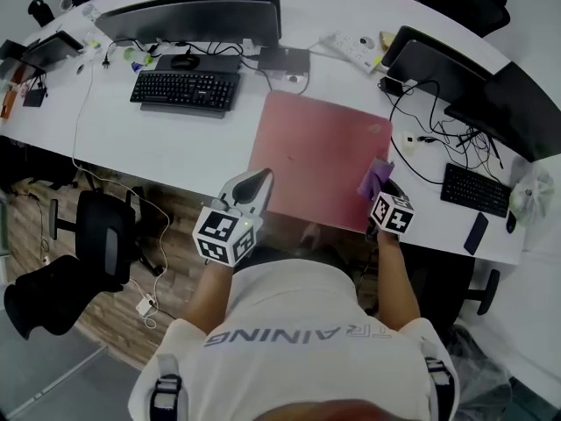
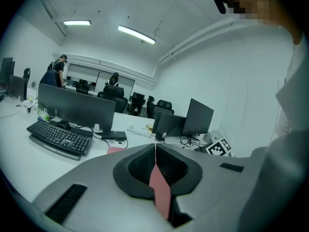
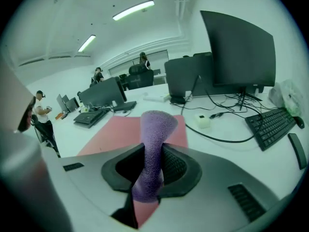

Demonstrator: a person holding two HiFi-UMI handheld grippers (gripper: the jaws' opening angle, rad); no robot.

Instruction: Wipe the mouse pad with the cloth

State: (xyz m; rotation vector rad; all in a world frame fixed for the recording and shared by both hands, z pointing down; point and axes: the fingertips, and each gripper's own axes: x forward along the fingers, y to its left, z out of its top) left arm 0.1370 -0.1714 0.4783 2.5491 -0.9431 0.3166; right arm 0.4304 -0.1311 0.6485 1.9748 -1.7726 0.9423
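A large pink mouse pad (image 1: 320, 156) lies flat on the white desk (image 1: 175, 147) in the head view. My right gripper (image 1: 383, 182) hovers over the pad's near right corner, shut on a purple cloth (image 1: 375, 178). In the right gripper view the cloth (image 3: 153, 151) stands up between the jaws, with the pad (image 3: 120, 132) beyond it. My left gripper (image 1: 259, 181) is at the pad's near left edge, shut with nothing in it. Its closed jaws meet in the left gripper view (image 2: 155, 151), with pink pad showing below them.
A keyboard (image 1: 186, 89) and monitor (image 1: 193, 16) sit at the back left. Dark monitors (image 1: 438, 64), tangled cables (image 1: 429, 139), a second keyboard (image 1: 476, 190) and a phone (image 1: 478, 232) crowd the right. A power strip (image 1: 355, 49) lies at the back. An office chair (image 1: 96, 244) stands left.
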